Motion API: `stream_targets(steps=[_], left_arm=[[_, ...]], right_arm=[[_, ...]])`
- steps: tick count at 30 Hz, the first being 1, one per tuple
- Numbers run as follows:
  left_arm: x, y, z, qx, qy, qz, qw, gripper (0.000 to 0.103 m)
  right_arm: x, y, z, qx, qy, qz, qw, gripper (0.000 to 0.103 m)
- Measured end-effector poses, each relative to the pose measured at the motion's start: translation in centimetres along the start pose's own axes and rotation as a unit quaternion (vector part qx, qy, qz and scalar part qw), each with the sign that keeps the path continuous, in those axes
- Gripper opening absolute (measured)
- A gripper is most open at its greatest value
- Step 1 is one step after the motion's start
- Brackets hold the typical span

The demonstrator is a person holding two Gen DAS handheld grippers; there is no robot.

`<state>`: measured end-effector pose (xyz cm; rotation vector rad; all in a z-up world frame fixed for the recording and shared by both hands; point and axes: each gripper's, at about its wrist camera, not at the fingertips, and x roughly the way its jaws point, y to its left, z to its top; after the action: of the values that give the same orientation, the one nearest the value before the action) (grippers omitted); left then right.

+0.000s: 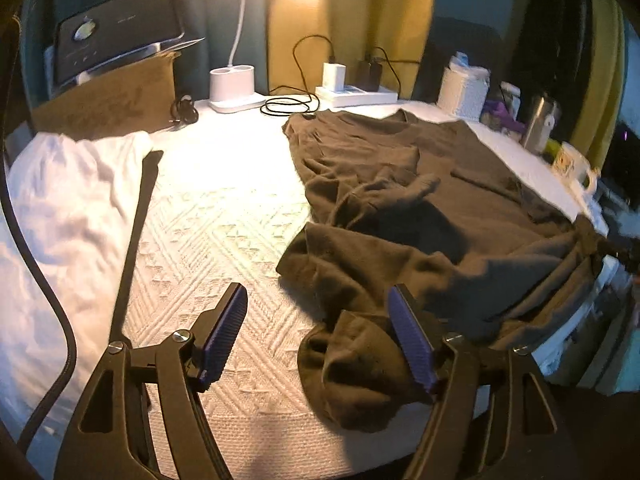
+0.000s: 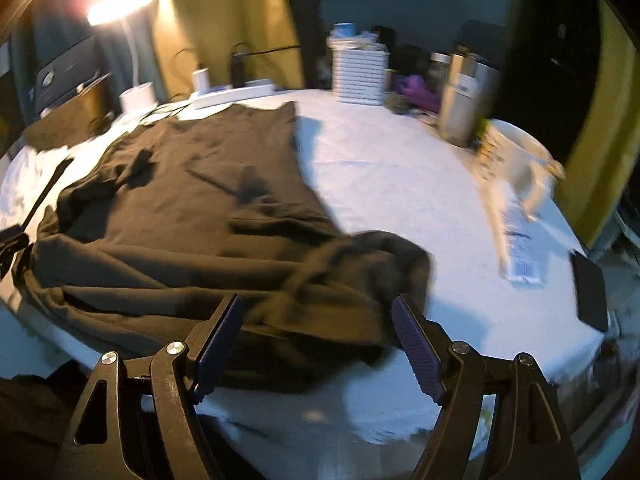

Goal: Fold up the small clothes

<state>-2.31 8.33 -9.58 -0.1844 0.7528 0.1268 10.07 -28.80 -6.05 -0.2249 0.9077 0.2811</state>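
Observation:
A dark brown shirt (image 1: 420,200) lies crumpled on the white textured tablecloth (image 1: 224,232), its hem bunched at the near edge. My left gripper (image 1: 318,300) is open, just above the near left corner of the shirt, with nothing between its fingers. In the right wrist view the same shirt (image 2: 200,208) spreads across the left half of the table. My right gripper (image 2: 318,306) is open over the bunched near right corner of the shirt. That view is blurred.
A white cloth (image 1: 60,220) lies at the left. A lamp base (image 1: 232,88), power strip (image 1: 356,94) and cables stand at the back. A tissue box (image 2: 360,72), steel flask (image 2: 464,96), white mug (image 2: 516,156), a packet (image 2: 520,232) and a phone (image 2: 590,292) stand at the right.

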Motion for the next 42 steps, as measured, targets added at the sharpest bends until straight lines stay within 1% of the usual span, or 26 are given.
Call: stream_targets(steps=[2,3,5,8,12,15,18,19,20,21,22,23,25,26,27,28,29,30,32,35,38,40,42], left_arm=[[0.5,0.0,0.3,-0.007,-0.004,-0.022,0.9997,0.073],[1.0,0.2,0.4,-0.008,-0.001,-0.024,0.9997,0.073],[2.5,0.4,0.7,-0.014,0.018,-0.013,0.9997,0.073],[3.8,0.8,0.8,-0.028,0.035,-0.017,0.9989,0.073],[3.3,0.3,0.2,-0.011,0.039,-0.028,0.9988,0.073],[2.8,0.4,-0.6,-0.012,0.047,-0.037,0.9981,0.072],[2.3,0.5,-1.2,-0.018,0.05,-0.045,0.9975,0.072],[2.2,0.5,-1.3,-0.017,0.052,-0.047,0.9974,0.072],[2.2,0.4,-1.4,-0.015,0.054,-0.046,0.9974,0.072],[2.1,0.4,-1.6,-0.014,0.056,-0.048,0.9972,0.071],[2.0,0.3,-1.8,-0.014,0.056,-0.051,0.997,0.064],[1.9,0.2,-1.9,-0.012,0.058,-0.057,0.9966,0.059],[1.8,-0.2,-2.1,-0.004,0.058,-0.063,0.9963,0.041],[1.7,-0.4,-2.2,0.002,0.057,-0.064,0.9963,0.034],[1.6,-0.7,-2.3,0.009,0.056,-0.064,0.9963,0.025],[1.4,-0.9,-2.3,0.013,0.053,-0.061,0.9967,0.018],[1.2,-0.9,-2.2,0.015,0.048,-0.058,0.997,0.015],[0.7,-0.8,-2.0,0.015,0.041,-0.058,0.9974,0.013],[-0.5,-0.7,-1.5,0.013,0.02,-0.058,0.998,0.009],[-2.4,-0.4,-0.4,0.012,-0.016,-0.053,0.9984,0.009],[-3.7,-0.1,0.8,0.011,-0.052,-0.049,0.9974,0.009],[-3.4,0.1,1.6,0.014,-0.062,-0.042,0.9971,0.009],[-2.4,0.3,2.3,0.013,-0.066,-0.044,0.9968,0.009]], right_arm=[[-0.2,-0.6,-0.3,0.003,-0.007,0.002,1.0,0.078],[-0.2,-0.8,-0.4,0.003,-0.009,0.005,1.0,0.078],[0.1,-1.1,-0.6,0.006,-0.009,0.009,1.0,0.078],[0.6,-1.1,-0.5,0.005,-0.009,0.004,1.0,0.078],[0.7,-0.8,-0.7,-0.018,-0.002,-0.017,1.0,0.078],[0.9,-0.4,-1.0,-0.029,0.002,-0.005,1.0,0.078],[2.1,0.7,-1.1,-0.044,0.009,0.008,0.999,0.078],[2.5,1.1,-1.1,-0.051,0.008,0.01,0.999,0.074],[3.0,1.5,-1.1,-0.062,0.006,0.012,0.998,0.054],[3.3,1.5,-1.0,-0.065,0.008,0.016,0.998,0.044],[3.4,1.5,-0.8,-0.064,0.009,0.017,0.998,0.037],[3.2,1.5,-0.5,-0.066,0.005,0.014,0.998,0.026],[2.5,1.3,0.1,-0.067,-0.005,0.017,0.998,0.022],[2.0,1.1,0.4,-0.066,-0.014,0.021,0.998,0.017],[1.5,0.9,0.8,-0.063,-0.021,0.023,0.998,0.017],[1.3,0.8,1.1,-0.061,-0.025,0.023,0.998,0.016],[0.8,0.6,1.4,-0.057,-0.033,0.022,0.998,0.012],[0.5,0.5,1.7,-0.053,-0.04,0.022,0.998,0.01],[-0.1,0.0,2.4,-0.042,-0.055,0.019,0.997,0.01],[-0.5,-0.5,3.3,-0.031,-0.07,0.017,0.997,0.01],[0.1,-0.8,4.3,-0.026,-0.079,0.018,0.996,0.01],[1.1,-1.1,4.8,-0.022,-0.079,0.021,0.996,0.01],[2.9,-1.4,5.2,-0.015,-0.07,0.023,0.997,0.01]])
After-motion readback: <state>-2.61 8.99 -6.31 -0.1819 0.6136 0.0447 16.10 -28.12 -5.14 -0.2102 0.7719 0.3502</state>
